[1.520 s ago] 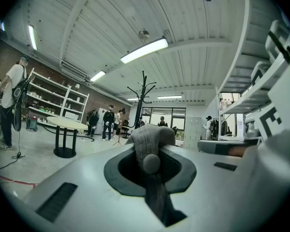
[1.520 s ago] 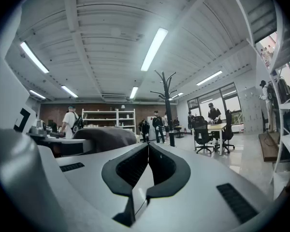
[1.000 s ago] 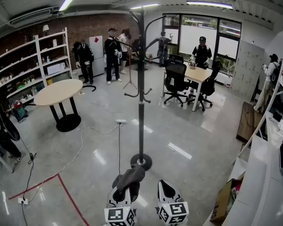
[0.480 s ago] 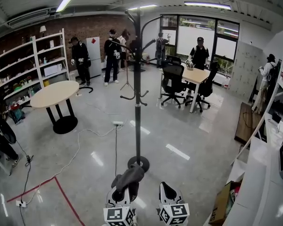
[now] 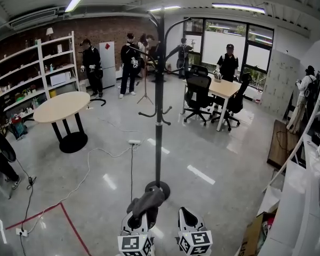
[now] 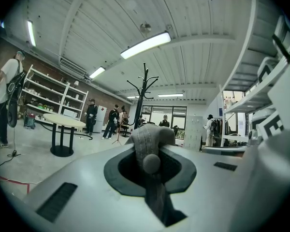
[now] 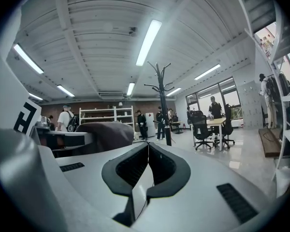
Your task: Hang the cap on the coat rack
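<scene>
The black coat rack stands straight ahead in the head view, its round base just beyond my grippers and its curved hooks high up. My left gripper is shut on the grey cap, which drapes over its jaws. In the left gripper view the cap's fabric fills the gap between the jaws of the left gripper, with the coat rack behind it. My right gripper is alongside, shut and empty. The right gripper sees the cap to its left and the coat rack ahead.
A round table stands at the left, with shelves behind it. A desk with office chairs is at the back right. Several people stand at the back. A cable and red tape cross the floor. A cardboard box sits at the right.
Both grippers have come slightly closer to the rack's base, the cap still in the left one. People at the back have shifted about.
</scene>
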